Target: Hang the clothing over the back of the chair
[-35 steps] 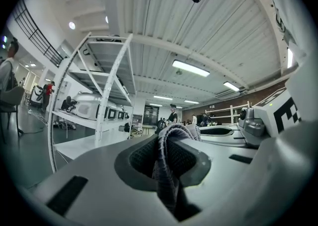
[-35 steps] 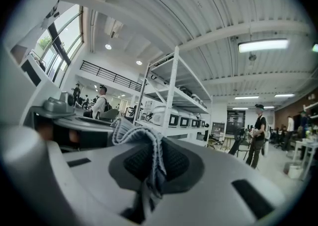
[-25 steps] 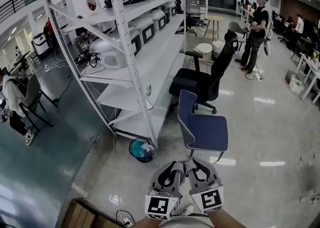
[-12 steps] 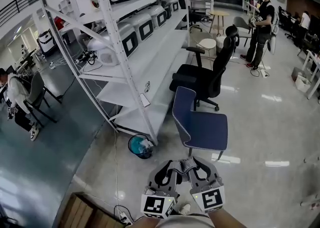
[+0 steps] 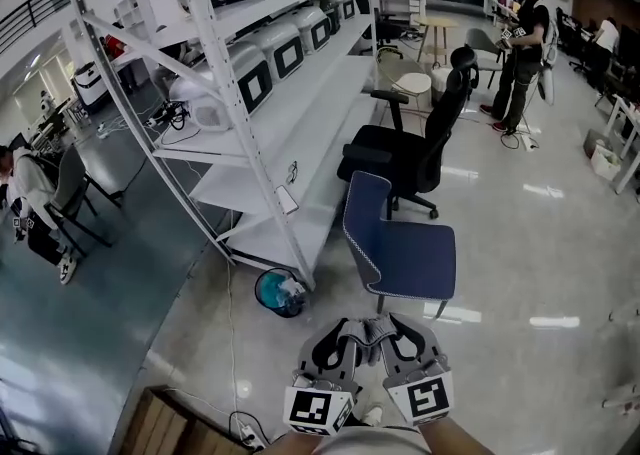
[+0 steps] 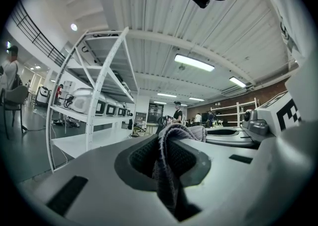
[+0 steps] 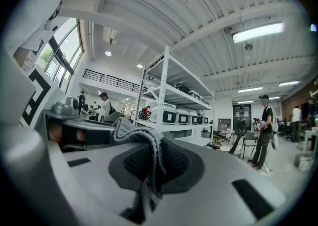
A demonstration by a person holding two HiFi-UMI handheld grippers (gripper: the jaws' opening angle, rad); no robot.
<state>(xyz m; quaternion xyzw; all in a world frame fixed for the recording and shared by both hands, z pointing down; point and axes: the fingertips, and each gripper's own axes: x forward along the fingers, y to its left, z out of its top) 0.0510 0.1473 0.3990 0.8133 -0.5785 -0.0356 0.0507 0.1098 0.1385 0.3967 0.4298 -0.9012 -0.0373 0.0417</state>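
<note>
A grey piece of clothing [image 5: 372,327] is bunched between my two grippers at the bottom of the head view. My left gripper [image 5: 350,331] is shut on one edge of it, and the fabric [image 6: 168,160] fills the slot between its jaws. My right gripper [image 5: 393,328] is shut on the other edge, with the cloth [image 7: 145,146] folded over its jaws. Both grippers point level and sit side by side. Just ahead of them on the floor stands the blue chair [image 5: 402,248], its back [image 5: 364,211] to the left and bare.
A tall white shelving rack [image 5: 262,93] with appliances runs along the left. A teal bin [image 5: 280,293] stands at its foot. A black office chair [image 5: 412,148] is behind the blue one. A person [image 5: 524,33] stands far right and another [image 5: 28,203] sits at left. A wooden box [image 5: 168,429] is near left.
Both grippers, still shut on the clothing, have edged forward toward the blue chair, and the head view has shifted with them. The grip looks unchanged.
</note>
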